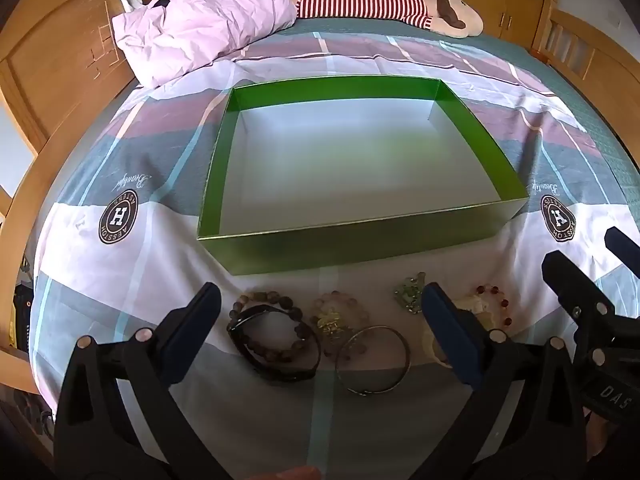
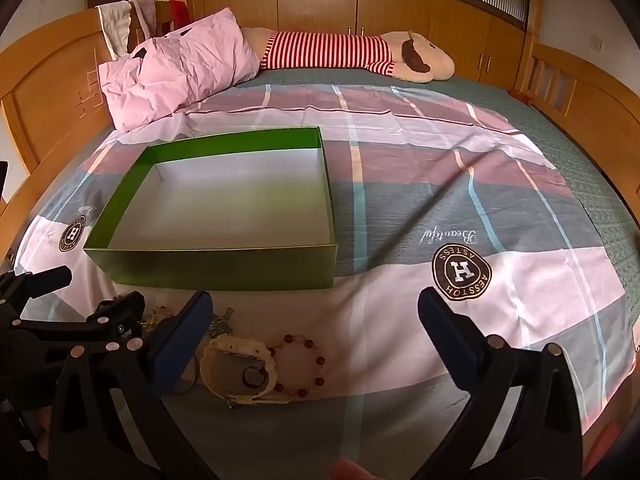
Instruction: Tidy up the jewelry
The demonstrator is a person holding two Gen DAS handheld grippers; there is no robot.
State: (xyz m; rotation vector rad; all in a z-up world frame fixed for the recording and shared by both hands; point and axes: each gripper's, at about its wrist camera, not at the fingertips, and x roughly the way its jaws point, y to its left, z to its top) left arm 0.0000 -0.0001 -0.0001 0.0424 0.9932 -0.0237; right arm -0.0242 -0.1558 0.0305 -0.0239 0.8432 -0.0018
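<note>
While my left gripper (image 1: 320, 316) hangs with jaws wide and empty, its view shows the dark bead bracelet (image 1: 276, 330) and metal bangle (image 1: 374, 360) at lower centre, below the green box (image 1: 360, 240). From the right view, my right gripper (image 2: 314, 320) gapes empty too; the cream watch (image 2: 240, 372), lower left, looks light, best pinched across its strap.

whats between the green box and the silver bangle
In the left wrist view, a pale beaded bracelet with a yellowish charm lies between the green cardboard box and the thin silver metal bangle.
</note>
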